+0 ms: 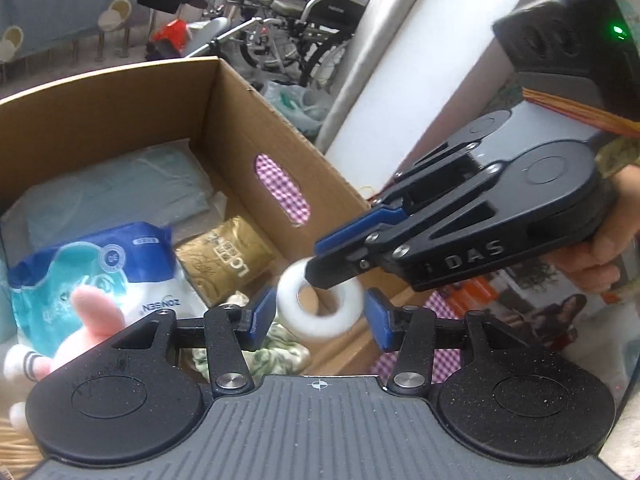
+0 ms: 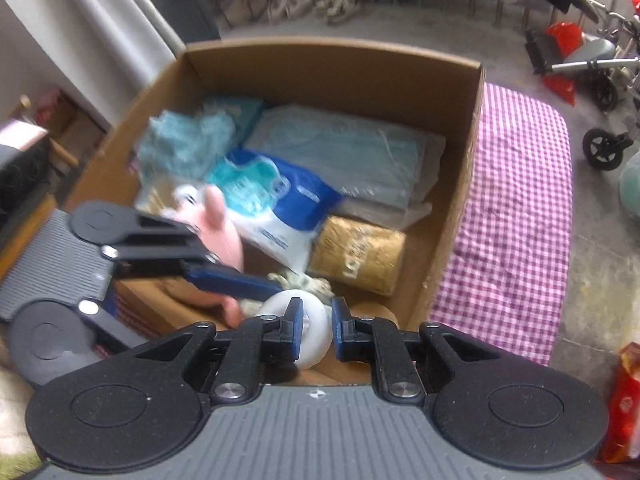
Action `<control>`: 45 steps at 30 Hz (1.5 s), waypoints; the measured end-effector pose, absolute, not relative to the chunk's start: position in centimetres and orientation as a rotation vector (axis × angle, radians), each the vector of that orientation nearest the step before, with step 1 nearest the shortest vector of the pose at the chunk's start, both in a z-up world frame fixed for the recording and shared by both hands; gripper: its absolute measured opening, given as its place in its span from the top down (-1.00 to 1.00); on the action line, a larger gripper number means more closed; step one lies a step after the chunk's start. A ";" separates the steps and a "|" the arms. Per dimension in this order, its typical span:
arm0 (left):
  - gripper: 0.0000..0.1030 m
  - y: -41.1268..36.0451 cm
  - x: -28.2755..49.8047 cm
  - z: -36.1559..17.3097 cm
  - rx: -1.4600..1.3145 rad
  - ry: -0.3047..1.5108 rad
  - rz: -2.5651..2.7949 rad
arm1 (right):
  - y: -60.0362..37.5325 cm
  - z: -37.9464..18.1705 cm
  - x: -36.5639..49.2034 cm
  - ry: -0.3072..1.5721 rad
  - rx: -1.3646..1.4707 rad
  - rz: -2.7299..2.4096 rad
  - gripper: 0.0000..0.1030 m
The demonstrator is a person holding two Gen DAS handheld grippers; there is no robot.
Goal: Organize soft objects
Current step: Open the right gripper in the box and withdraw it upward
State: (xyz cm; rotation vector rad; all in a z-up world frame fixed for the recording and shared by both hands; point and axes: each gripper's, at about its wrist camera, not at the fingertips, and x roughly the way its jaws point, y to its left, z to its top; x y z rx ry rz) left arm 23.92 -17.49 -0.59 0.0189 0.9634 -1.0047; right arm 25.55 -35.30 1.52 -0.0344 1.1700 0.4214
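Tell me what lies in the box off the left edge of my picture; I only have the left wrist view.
Observer: A crumpled teal cloth lies against that side of the cardboard box, next to the blue-and-white pack.
Operator: Say how far the checked cloth runs past the box.
Observer: The checked cloth spreads well beyond the box's handle-hole wall, over a surface with a rounded far corner.
Operator: Check for anything beyond that cloth.
Observer: A red packet sits past its near end, at the picture's lower right edge.
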 end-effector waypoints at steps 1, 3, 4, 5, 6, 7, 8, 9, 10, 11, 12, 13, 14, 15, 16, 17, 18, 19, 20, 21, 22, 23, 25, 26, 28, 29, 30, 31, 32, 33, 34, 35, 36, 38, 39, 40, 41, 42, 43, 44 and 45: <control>-0.11 -17.5 23.9 -0.6 0.022 0.965 -0.998 | -35.1 1.1 25.8 1.194 -0.055 0.426 0.68; -0.23 -17.5 24.1 -0.6 0.031 0.966 -0.988 | -34.7 0.5 26.3 1.229 -0.095 0.414 0.68; -0.23 -17.4 24.3 -0.6 0.027 0.974 -0.985 | -34.6 0.2 26.4 1.237 -0.119 0.412 0.68; -0.26 -17.2 24.6 -0.6 0.017 0.982 -0.983 | -34.4 0.0 26.4 1.242 -0.139 0.409 0.68; -0.32 -16.9 24.7 -0.5 0.005 0.984 -0.983 | -34.3 -0.1 26.5 1.246 -0.153 0.402 0.68; -0.34 -16.5 24.7 -0.4 -0.001 0.983 -0.983 | -34.2 -0.1 26.6 1.249 -0.158 0.401 0.68; -0.35 -16.1 24.7 -0.3 -0.007 0.980 -0.983 | -34.2 -0.1 26.6 1.251 -0.159 0.402 0.68; -0.37 -15.8 24.7 -0.1 -0.014 0.977 -0.982 | -34.2 0.0 26.7 1.249 -0.159 0.397 0.68; -0.39 -15.4 24.6 0.0 -0.021 0.971 -0.981 | -34.2 0.2 26.8 1.246 -0.156 0.393 0.68; -0.42 -14.9 24.4 0.2 -0.029 0.962 -0.980 | -34.3 0.4 26.9 1.242 -0.148 0.390 0.68; -0.47 -14.4 24.2 0.5 -0.037 0.952 -0.980 | -34.4 0.6 27.0 1.238 -0.138 0.386 0.68; -0.50 -14.0 24.0 0.7 -0.044 0.941 -0.978 | -34.5 0.9 27.0 1.232 -0.126 0.379 0.68; -0.55 -13.6 23.8 1.0 -0.049 0.930 -0.977 | -34.5 1.2 27.1 1.225 -0.117 0.374 0.68; -0.60 -13.2 23.6 1.2 -0.053 0.917 -0.977 | -34.6 1.4 27.1 1.218 -0.108 0.368 0.67; -0.62 -12.9 23.3 1.5 -0.055 0.901 -0.978 | -34.6 1.7 27.1 1.210 -0.102 0.362 0.67; -0.66 -12.5 23.1 1.8 -0.057 0.884 -0.974 | -34.6 2.0 27.0 1.201 -0.096 0.356 0.67; -0.72 -12.2 22.8 2.0 -0.058 0.867 -0.969 | -34.6 2.3 26.8 1.194 -0.090 0.351 0.66; -0.76 -11.9 22.5 2.3 -0.057 0.848 -0.965 | -34.6 2.6 26.6 1.185 -0.081 0.349 0.66; -0.82 -11.6 22.1 2.5 -0.055 0.830 -0.960 | -34.6 3.0 26.3 1.172 -0.065 0.346 0.66; -0.87 -11.2 21.8 2.8 -0.054 0.814 -0.953 | -34.6 3.4 26.0 1.157 -0.046 0.344 0.65; -0.88 -10.8 21.4 3.0 -0.052 0.796 -0.945 | -34.7 3.9 25.5 1.138 -0.022 0.341 0.65; -0.91 -10.3 21.0 3.2 -0.052 0.778 -0.936 | -34.7 4.5 24.9 1.117 -0.005 0.338 0.65; -0.95 -9.4 20.1 3.7 -0.049 0.742 -0.916 | -34.8 5.4 23.9 1.066 0.028 0.347 0.64; -0.95 -8.9 19.7 3.9 -0.047 0.727 -0.904 | -34.8 5.6 23.5 1.056 0.045 0.350 0.64; -0.95 -7.8 18.9 4.1 -0.055 0.706 -0.886 | -34.3 5.4 23.4 1.068 0.055 0.344 0.64; -0.95 -7.2 18.6 4.2 -0.064 0.706 -0.877 | -33.9 5.1 23.6 1.086 0.049 0.344 0.64; -0.95 -6.8 18.5 4.3 -0.073 0.707 -0.869 | -33.5 4.7 23.9 1.110 0.039 0.342 0.64; -0.95 -6.3 18.3 4.3 -0.083 0.705 -0.862 | -33.0 4.1 24.4 1.139 0.028 0.344 0.64; -0.95 -5.9 18.0 4.3 -0.089 0.699 -0.852 | -32.6 3.6 24.9 1.168 0.022 0.348 0.64; -0.96 -5.5 17.8 4.3 -0.091 0.694 -0.840 | -32.2 3.0 25.4 1.200 0.017 0.347 0.64; -0.96 -5.2 17.7 4.3 -0.093 0.690 -0.829 | -31.8 2.3 25.9 1.235 0.013 0.345 0.64; -0.96 -4.8 17.5 4.3 -0.099 0.686 -0.820 | -31.5 1.5 26.6 1.276 0.013 0.344 0.64; -0.96 -4.4 17.4 4.2 -0.107 0.684 -0.815 | -31.3 0.8 27.2 1.314 0.021 0.343 0.64; -0.96 -3.5 17.2 3.9 -0.126 0.681 -0.808 | -31.1 -1.0 28.3 1.403 0.049 0.333 0.64; -0.96 -3.3 17.3 3.8 -0.133 0.680 -0.805 | -31.1 -1.9 28.9 1.447 0.049 0.321 0.64; -0.96 -2.9 17.3 3.6 -0.141 0.679 -0.803 | -31.1 -2.7 28.9 1.482 0.042 0.300 0.64; -0.96 -2.6 17.4 3.4 -0.149 0.680 -0.801 | -31.2 -3.5 29.2 1.516 0.017 0.269 0.64; -0.96 -2.2 17.6 3.1 -0.157 0.683 -0.800 | -31.2 -4.0 29.4 1.536 -0.022 0.238 0.68; -0.96 -2.0 17.8 2.9 -0.166 0.686 -0.799 | -31.2 -4.3 29.6 1.550 -0.050 0.224 0.68; -0.96 -1.7 18.1 2.8 -0.174 0.687 -0.799 | -31.1 -4.3 29.7 1.558 -0.057 0.223 0.66; -0.96 -1.4 18.3 2.7 -0.181 0.686 -0.800 | -30.9 -4.1 29.7 1.557 -0.078 0.209 0.65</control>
